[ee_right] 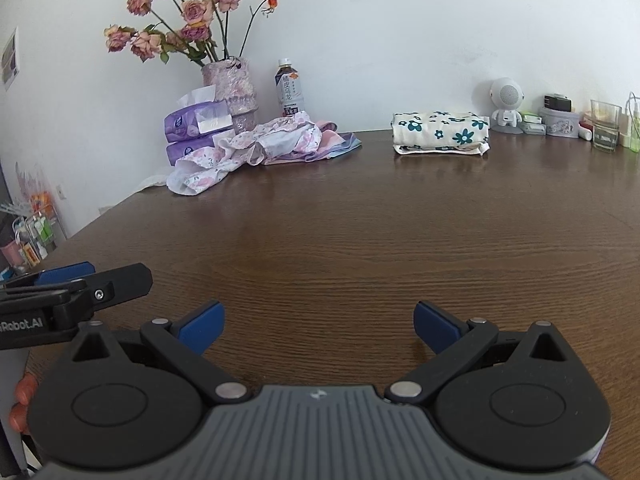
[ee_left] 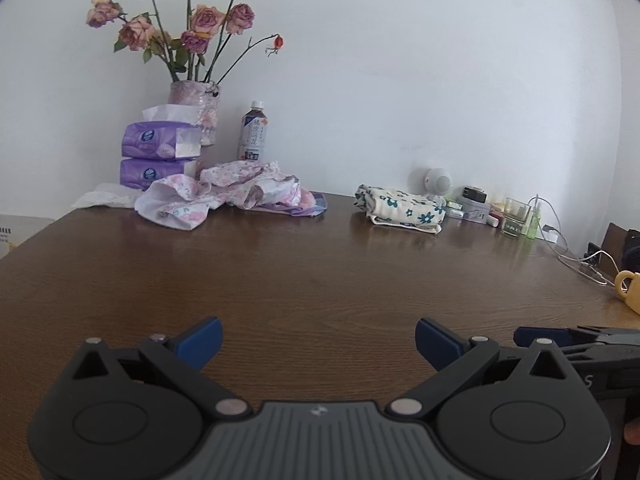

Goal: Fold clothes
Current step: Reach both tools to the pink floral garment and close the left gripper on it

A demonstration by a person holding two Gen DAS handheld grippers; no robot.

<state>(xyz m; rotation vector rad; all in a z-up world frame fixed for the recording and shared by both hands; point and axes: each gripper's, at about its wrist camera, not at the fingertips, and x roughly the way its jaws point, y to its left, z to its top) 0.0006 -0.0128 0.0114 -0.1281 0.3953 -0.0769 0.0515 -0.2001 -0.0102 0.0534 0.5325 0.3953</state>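
1. My left gripper [ee_left: 319,340] and right gripper [ee_right: 319,326] hover over the bare table [ee_right: 360,240], jaws wide apart, holding nothing.
2. The crumpled pink clothes [ee_right: 256,146] lie at the far edge, beside a folded floral piece [ee_right: 440,132].
3. Best approach, I judge: reach far-left and pinch one loose hem.

Dark wood tabletop [ee_right: 360,240] against white wall. Back left: pink vase [ee_right: 234,88] w/ dried roses [ee_right: 188,12], two purple tissue packs [ee_right: 192,128] stacked just beside it, tea bottle [ee_right: 289,90] right of vase. Back right: white round speaker figure [ee_right: 506,106], grey tin [ee_right: 560,124], glass [ee_right: 605,126], green spray bottle [ee_left: 534,222], white cables [ee_left: 576,256]. Yellow mug [ee_left: 628,290] at tabletop's right edge.
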